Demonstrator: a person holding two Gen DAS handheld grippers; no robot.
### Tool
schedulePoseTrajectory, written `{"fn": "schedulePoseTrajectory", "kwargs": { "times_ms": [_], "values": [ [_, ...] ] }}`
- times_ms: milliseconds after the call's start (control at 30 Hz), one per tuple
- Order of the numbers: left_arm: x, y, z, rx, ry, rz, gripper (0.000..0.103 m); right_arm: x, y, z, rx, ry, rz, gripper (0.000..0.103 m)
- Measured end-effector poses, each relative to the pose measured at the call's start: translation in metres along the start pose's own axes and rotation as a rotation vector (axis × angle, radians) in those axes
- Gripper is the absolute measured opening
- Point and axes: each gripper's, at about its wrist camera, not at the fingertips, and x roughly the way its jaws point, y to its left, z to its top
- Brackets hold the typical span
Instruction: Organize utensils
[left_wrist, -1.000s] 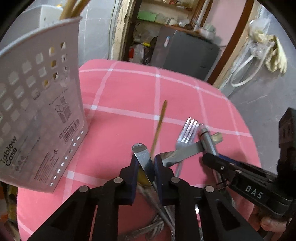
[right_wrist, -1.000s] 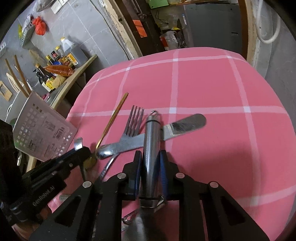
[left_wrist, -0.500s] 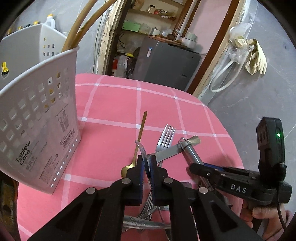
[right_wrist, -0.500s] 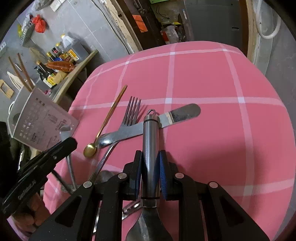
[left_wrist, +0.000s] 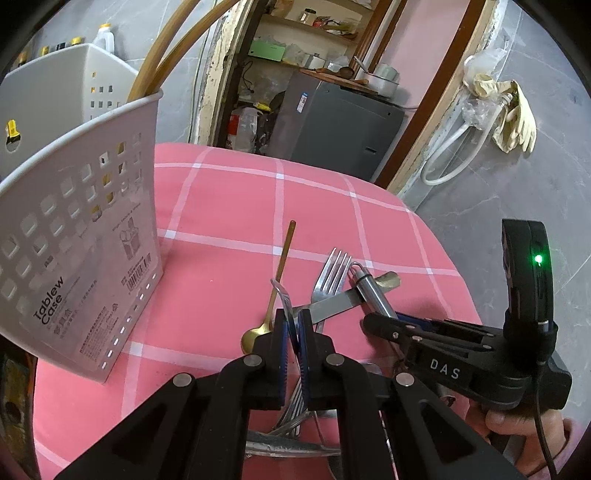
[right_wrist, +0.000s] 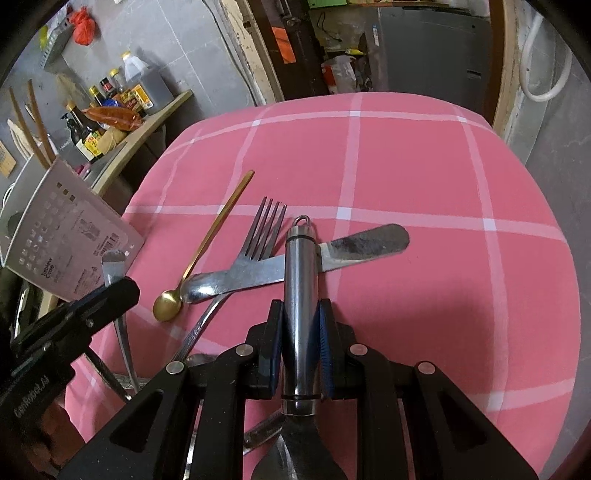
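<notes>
- Left claw (left_wrist: 291, 325), spread a second ago, now pinches a flat steel utensil handle (left_wrist: 282, 295) above the pink worktop (left_wrist: 221, 273); transfer to the white cutlery holder (left_wrist: 85, 236) is probably next.
- Right claw (right_wrist: 301, 332) stays clamped on the round-handled utensil (right_wrist: 300, 280).

Your left gripper (left_wrist: 293, 334) hides most of the flat steel handle (left_wrist: 283, 295) pinched between its pads, so you cannot tell what utensil it belongs to. In the right wrist view, the head of the tool with the cylindrical steel handle (right_wrist: 300, 295) is cut off by the bottom edge. The loose steel utensils (left_wrist: 291, 424) under your grippers are covered by the black fingers; their number and kind cannot be told. The white perforated utensil holder (left_wrist: 81, 236) runs off the left edge, and its small label print is unreadable.
</notes>
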Motion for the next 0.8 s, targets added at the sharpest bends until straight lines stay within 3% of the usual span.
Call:
{"fn": "schedulePoseTrajectory", "kwargs": {
  "times_ms": [200, 400, 800],
  "values": [
    [-0.013, -0.003, -0.001, 0.015, -0.034, -0.031, 0.004, -0.030, -0.010, -0.017, 0.043, -0.104, 0.030, 0.016],
    [-0.038, -0.014, -0.001, 0.059, -0.080, -0.085, 0.003, -0.080, -0.020, -0.028, 0.074, -0.274, 0.058, 0.016],
    [-0.097, -0.019, 0.014, 0.083, -0.173, -0.138, 0.003, -0.161, -0.007, -0.023, 0.093, -0.573, 0.128, 0.016]
  ]
}}
